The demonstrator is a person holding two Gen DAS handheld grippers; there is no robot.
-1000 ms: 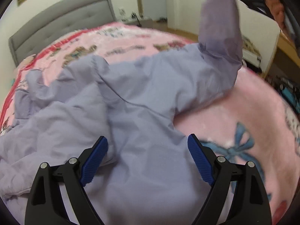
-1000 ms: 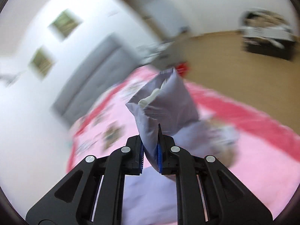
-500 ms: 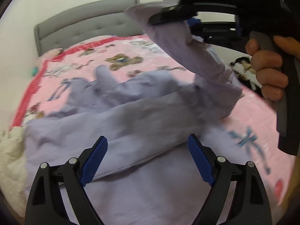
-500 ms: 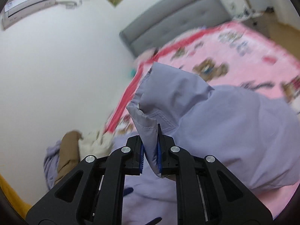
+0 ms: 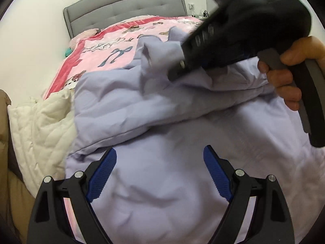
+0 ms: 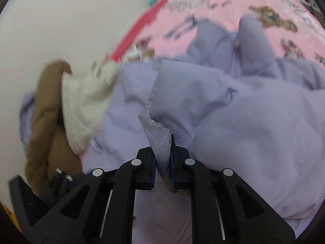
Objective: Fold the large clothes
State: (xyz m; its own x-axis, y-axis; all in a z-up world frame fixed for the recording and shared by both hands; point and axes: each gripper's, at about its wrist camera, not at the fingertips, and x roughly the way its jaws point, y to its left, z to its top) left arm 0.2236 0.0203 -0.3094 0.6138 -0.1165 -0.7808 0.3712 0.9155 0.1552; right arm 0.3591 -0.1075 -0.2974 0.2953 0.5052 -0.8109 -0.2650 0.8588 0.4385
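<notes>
Lilac jacket (image 5: 166, 174) spread over the bed's (image 5: 113, 46) near end. Right gripper (image 6: 163, 162) pinched tight on a sleeve cuff (image 6: 156, 130); left gripper (image 5: 160, 174) gaping wide above the fabric, empty.

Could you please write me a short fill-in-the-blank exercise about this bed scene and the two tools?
1. The right tool is shut on a fold of the ____ jacket.
2. The left tool hangs over the jacket with its jaws ____.
3. The blanket under the jacket is mostly ____.
4. The headboard of the bed is ____.

Missing words: lilac; open; pink; grey
</notes>
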